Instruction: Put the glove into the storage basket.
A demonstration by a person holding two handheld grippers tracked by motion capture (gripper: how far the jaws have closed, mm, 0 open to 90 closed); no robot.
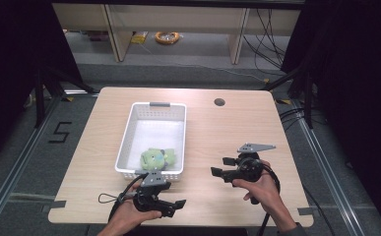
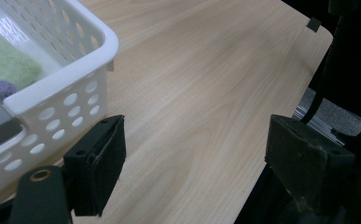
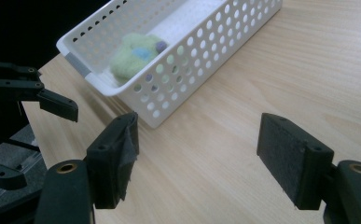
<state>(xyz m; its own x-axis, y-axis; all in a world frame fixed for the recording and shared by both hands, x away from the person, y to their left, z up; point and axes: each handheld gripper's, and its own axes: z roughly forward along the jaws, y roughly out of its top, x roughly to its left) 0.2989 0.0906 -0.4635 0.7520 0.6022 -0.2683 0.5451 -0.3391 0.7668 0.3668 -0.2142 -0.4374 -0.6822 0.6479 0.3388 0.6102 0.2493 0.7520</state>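
A green plush toy lies in the near end of a white perforated basket on the wooden table. My left gripper rests low near the table's front edge, just in front of the basket, jaws open with nothing between them. In the left gripper view the basket's corner sits beside the left jaw and the toy shows inside. My right gripper hovers right of the basket, open and empty. In the right gripper view the basket and toy lie ahead of the jaws.
A round cable hole marks the table's far right. The table's right and front edges are close to both hands. Shelving legs and cables stand on the floor beyond. The left gripper's jaw shows at the left of the right gripper view.
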